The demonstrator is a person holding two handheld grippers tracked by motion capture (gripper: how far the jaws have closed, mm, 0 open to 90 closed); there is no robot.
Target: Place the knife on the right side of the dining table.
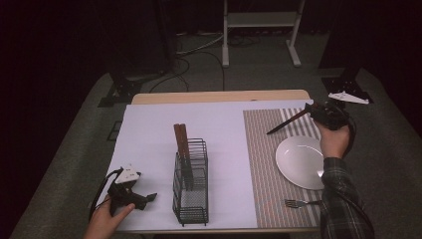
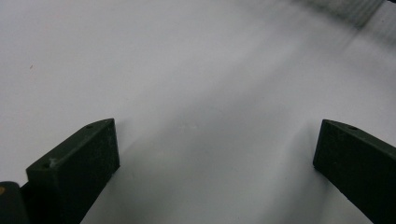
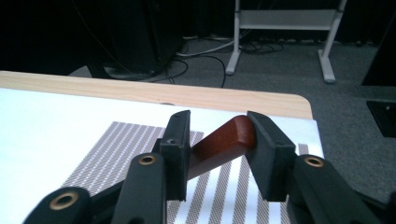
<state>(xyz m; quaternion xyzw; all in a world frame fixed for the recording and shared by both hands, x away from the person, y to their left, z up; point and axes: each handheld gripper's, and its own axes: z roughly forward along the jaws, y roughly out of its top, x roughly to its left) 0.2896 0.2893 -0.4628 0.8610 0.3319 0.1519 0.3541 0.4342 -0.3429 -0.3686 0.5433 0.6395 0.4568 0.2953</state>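
The right claw has its jaws parted around one red-brown wooden knife handle; contact seems loose. It hovers at twelve o'clock of one white round plate. One silver fork lies at six. The left claw gapes empty beside one black wire rack holding apparently two handles.

Wire rack stands mid-table with two brown handles rising above its rim; it blocks a straight path between table sides. White sheet left of rack is bare. On the striped mat, plate and fork occupy the near part.
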